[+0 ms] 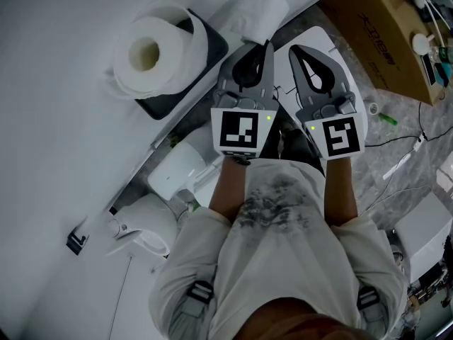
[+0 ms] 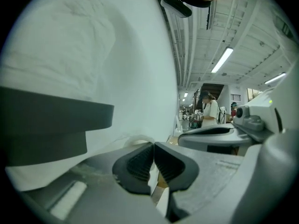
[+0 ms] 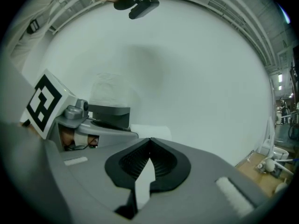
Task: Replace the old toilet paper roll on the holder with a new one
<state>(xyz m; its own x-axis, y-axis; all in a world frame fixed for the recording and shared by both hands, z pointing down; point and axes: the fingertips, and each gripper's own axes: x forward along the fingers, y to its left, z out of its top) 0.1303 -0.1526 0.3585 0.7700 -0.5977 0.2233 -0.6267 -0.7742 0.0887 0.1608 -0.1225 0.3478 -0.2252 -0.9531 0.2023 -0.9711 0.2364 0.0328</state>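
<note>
One roll (image 1: 152, 52) sits on the dark holder (image 1: 212, 48) on the white wall (image 1: 49, 119), left. Left gripper (image 1: 267, 45) pressed together by a white paper wad (image 1: 258, 9); any sheet pinched, can't tell. Right gripper (image 1: 293, 49) pressed together, nothing between. Marble floor (image 1: 403, 119). Box (image 1: 375, 27) cut off, right. Ceiling lights (image 2: 223, 59) only in the left gripper view.

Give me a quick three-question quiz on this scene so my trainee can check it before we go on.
1. True or false: the right gripper is clamped on the toilet paper roll.
2. The roll sits: A) on the dark holder; B) between the left gripper jaws; C) between the right gripper jaws.
3. In the head view, which gripper is nearer the roll?
Key: 1 false, its jaws are shut on nothing; 2 A; 3 the left gripper.
</note>
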